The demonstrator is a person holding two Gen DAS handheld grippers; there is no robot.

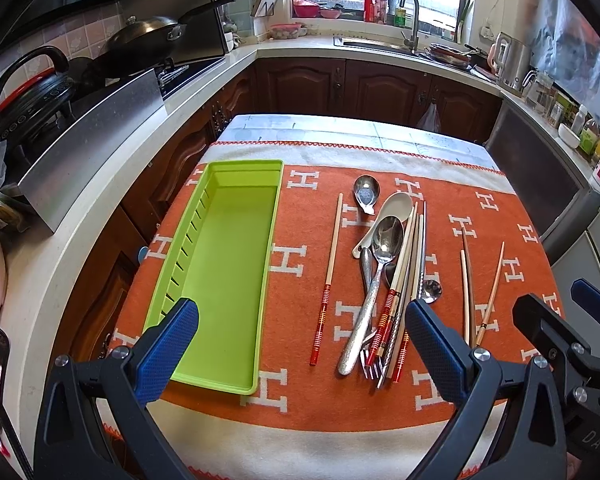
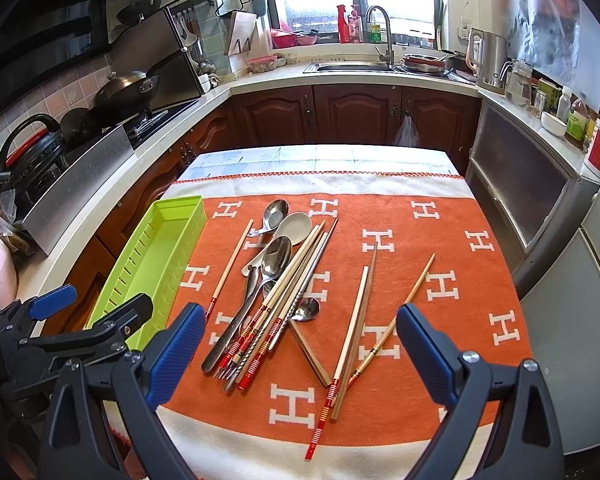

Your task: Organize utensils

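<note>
An empty lime-green utensil tray (image 1: 220,264) lies on the left of the orange cloth; it also shows in the right wrist view (image 2: 156,256). A heap of spoons, a fork and chopsticks (image 1: 388,276) lies in the middle, also seen in the right wrist view (image 2: 276,292). A white ceramic spoon (image 1: 392,212) and a single chopstick (image 1: 328,276) lie by it. More loose chopsticks (image 2: 356,332) lie to the right. My left gripper (image 1: 300,332) is open above the near table edge, empty. My right gripper (image 2: 300,340) is open and empty, just right of the left one.
The table with the orange H-patterned cloth (image 2: 460,280) stands in a kitchen. Counters with a stove and wok (image 1: 148,36) run along the left, a sink (image 2: 352,66) at the back, and appliances (image 2: 532,184) on the right.
</note>
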